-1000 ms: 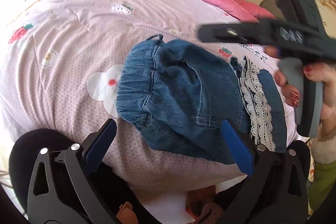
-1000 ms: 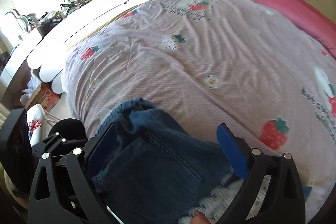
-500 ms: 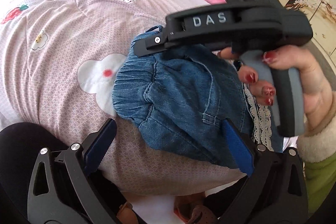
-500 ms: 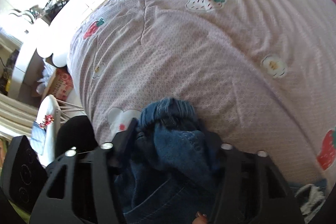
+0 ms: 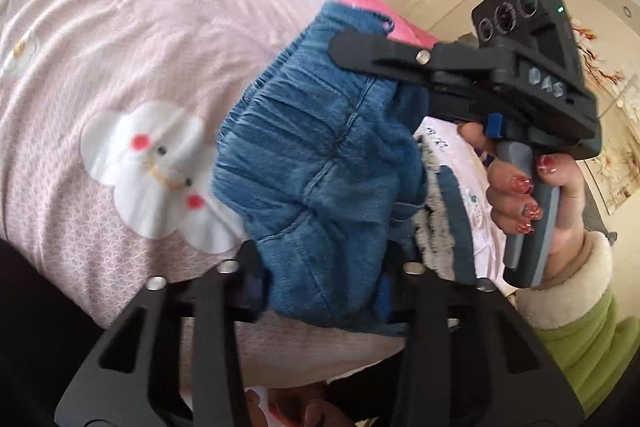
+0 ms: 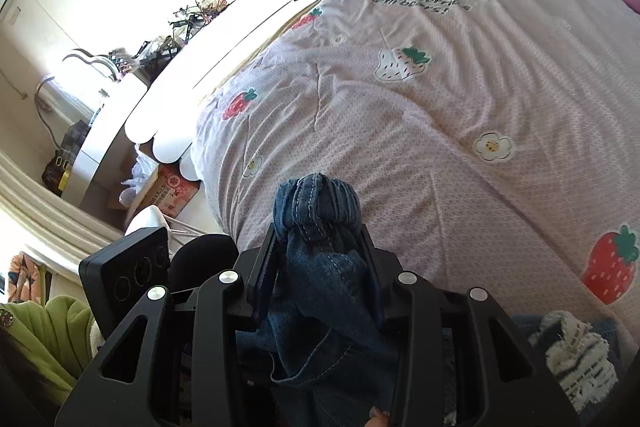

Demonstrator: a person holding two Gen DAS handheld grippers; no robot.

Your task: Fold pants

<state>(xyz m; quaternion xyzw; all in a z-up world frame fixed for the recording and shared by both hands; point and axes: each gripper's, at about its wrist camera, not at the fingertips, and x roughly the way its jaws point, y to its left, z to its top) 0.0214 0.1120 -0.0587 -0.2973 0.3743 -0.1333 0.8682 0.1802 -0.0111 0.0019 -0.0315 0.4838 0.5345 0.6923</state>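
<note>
Left claw (image 5: 322,281) at 6 o'clock in its own view, jaws closed in on denim pants (image 5: 316,163). Right claw (image 6: 320,267) at 6 o'clock in its view, jaws clamped on the bunched waistband. In the left view the right claw sits at 2 o'clock, fingers pointing toward 9 o'clock, right hand (image 5: 532,187) wrapped round its grey handle, red nails, green sleeve with a cream cuff.

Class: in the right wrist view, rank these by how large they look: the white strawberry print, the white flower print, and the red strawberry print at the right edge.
1. Red strawberry print, though nearness to the camera enlarges it.
2. White strawberry print.
3. White flower print.
</note>
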